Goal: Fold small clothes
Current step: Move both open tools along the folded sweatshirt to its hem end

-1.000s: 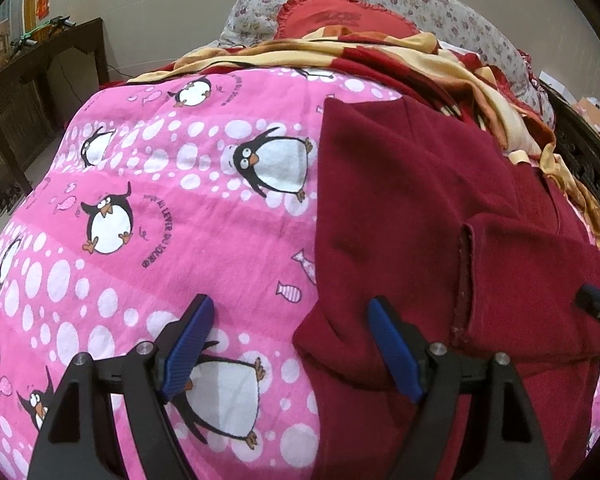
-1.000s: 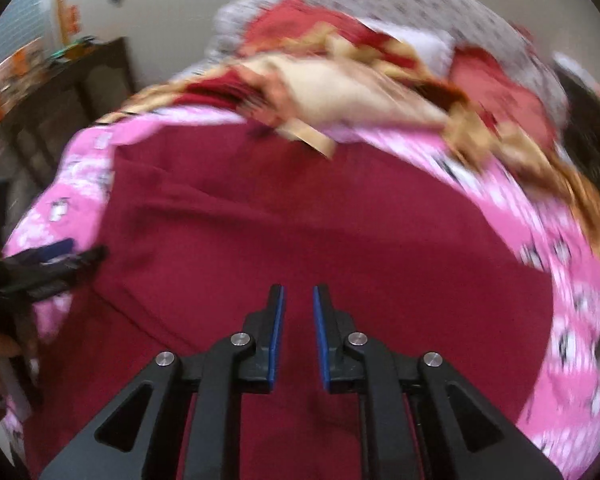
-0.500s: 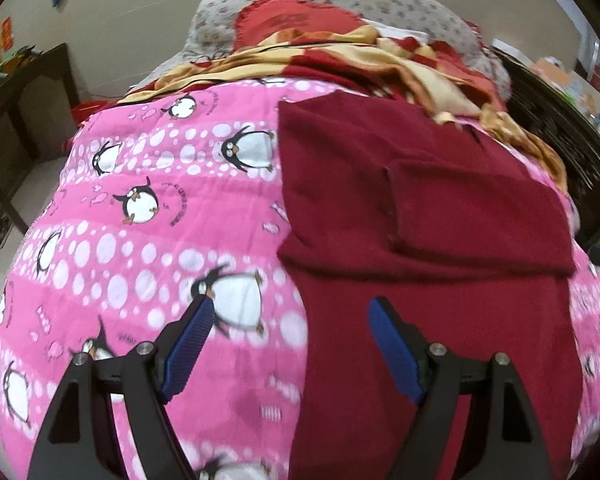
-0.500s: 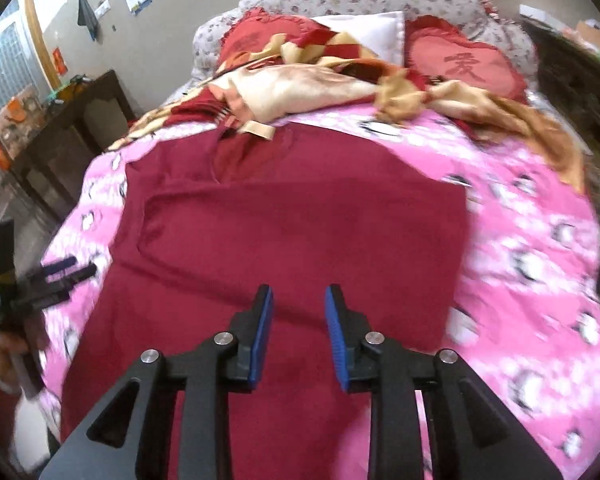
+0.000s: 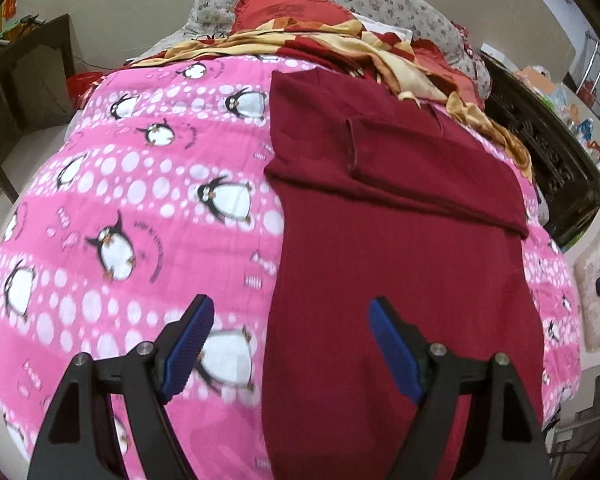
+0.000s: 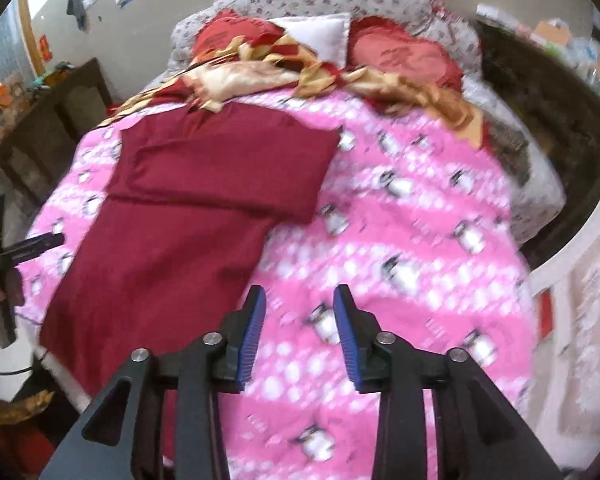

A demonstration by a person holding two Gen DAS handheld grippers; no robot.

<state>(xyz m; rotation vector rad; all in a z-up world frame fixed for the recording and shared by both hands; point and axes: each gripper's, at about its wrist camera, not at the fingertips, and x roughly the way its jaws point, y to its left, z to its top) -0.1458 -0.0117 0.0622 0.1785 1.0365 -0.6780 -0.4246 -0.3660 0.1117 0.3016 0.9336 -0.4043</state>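
1. My left claw (image 5: 290, 344) is spread, empty, above the sweater's (image 5: 400, 264) left edge.
2. My right claw (image 6: 298, 332), jaws just opening, holds nothing; the sweater (image 6: 172, 240) lies leftward on the bed (image 6: 400, 208), lengthwise away from me.

Soft, even indoor light is falling without glare; fisheye bending is warping the edges, and motion blur is perhaps smearing the right wrist view's right side.

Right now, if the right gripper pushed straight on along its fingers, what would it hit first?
Most likely the pink penguin blanket, bare between the open right gripper fingertips. The dark red garment lies off to the left of that line. Depth is hard to judge.
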